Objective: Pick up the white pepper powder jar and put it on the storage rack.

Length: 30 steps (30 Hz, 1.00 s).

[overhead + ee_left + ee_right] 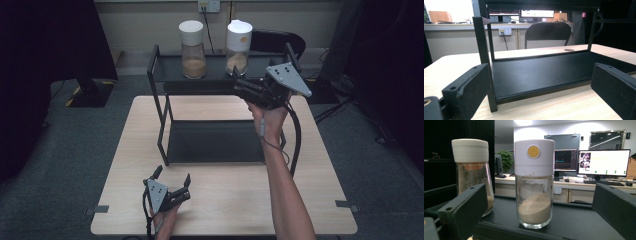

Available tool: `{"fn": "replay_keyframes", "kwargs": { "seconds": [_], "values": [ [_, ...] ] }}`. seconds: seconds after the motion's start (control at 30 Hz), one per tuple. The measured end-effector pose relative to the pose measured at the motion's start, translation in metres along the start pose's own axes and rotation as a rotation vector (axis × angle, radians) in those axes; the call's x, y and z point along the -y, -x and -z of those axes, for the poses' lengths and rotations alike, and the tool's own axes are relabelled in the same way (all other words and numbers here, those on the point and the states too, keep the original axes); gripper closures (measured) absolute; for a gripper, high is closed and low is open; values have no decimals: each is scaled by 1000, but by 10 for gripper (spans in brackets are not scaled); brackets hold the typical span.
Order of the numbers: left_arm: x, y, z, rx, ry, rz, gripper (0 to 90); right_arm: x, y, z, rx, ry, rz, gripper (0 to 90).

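Right gripper (239, 84) spread wide, empty, jaws just short of the white-capped glass jar of beige powder (534, 185) on the black metal rack (165, 75)

No words, brand names or numbers can be read anywhere. The one sign is a plain round orange dot on the white lid (534, 157) of the nearer jar (534, 202); it bears no lettering. The monitors (603, 162) behind show windows whose text is too small to read.
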<state>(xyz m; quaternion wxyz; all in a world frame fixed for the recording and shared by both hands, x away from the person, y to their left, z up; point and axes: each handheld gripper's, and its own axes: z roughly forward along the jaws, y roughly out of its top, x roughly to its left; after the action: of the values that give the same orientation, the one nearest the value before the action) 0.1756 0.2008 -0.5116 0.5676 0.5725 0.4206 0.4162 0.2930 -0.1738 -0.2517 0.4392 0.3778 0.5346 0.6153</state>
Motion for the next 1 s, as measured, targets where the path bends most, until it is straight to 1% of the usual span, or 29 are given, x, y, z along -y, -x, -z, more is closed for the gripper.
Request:
{"fn": "replay_keyframes", "kwargs": {
  "seconds": [0.07, 0.13, 0.2, 0.43, 0.57, 0.63, 0.77, 1.0],
  "values": [
    [0, 0, 0, 0, 0, 0, 22, 3, 0, 4, 5, 8, -6, 0],
    [0, 0, 0, -1, 0, 0, 22, 5, 0, 7, 5, 9, -2, 0],
    [0, 0, 0, -2, 0, 1, 22, 8, -1, 10, 1, 6, 4, 0],
    [0, 0, 0, -1, 0, 1, 22, 17, -1, 20, -6, 11, -3, 0],
    [0, 0, 0, -1, 0, 1, 22, 20, -2, 27, -6, 16, -11, 0],
    [0, 0, 0, -1, 0, 1, 22, 22, -2, 31, -5, 19, -7, 0],
    [0, 0, 0, 0, 0, 1, 22, 25, -1, 39, -5, 24, -21, 0],
    [0, 0, 0, 0, 0, 0, 22, 32, 0, 52, 4, 29, -14, 0]
  ]
}}
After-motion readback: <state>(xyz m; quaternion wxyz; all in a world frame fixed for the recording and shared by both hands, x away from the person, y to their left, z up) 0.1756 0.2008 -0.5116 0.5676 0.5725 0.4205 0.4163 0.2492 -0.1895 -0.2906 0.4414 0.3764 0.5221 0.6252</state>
